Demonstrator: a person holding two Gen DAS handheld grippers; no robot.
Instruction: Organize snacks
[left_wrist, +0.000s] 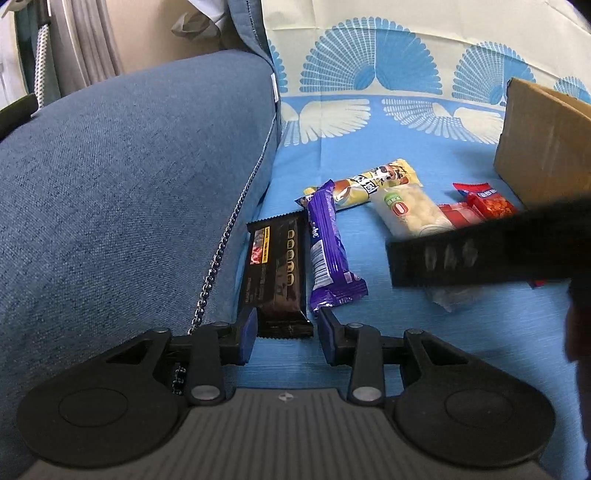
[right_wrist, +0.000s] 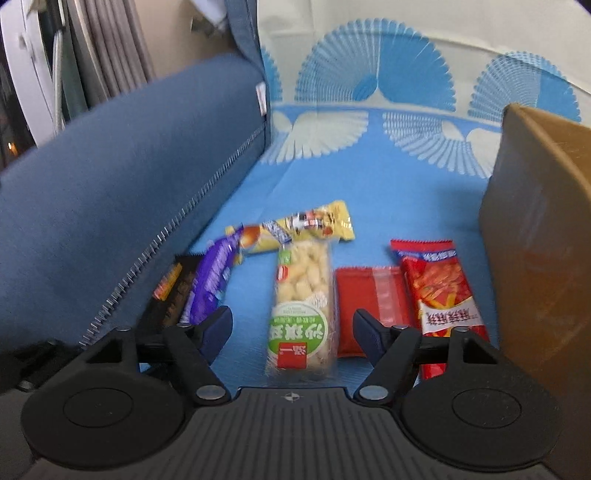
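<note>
Hovering left claw (left_wrist: 284, 334) over dark bar (left_wrist: 275, 273), angled down

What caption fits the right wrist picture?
Open right gripper hovers over clear rice-puff packet among snacks on blue cloth.

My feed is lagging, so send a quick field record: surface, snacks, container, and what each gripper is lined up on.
surface: blue patterned cloth beside a blue fabric cushion
snacks: black bar wrapper, purple bar wrapper, yellow packet, clear packet of pale puffs, plain red packet, red printed packet
container: brown cardboard box, at right
left gripper: open, black bar's near end between the jaws
right gripper: open, straddling the clear packet, pads not touching
</note>
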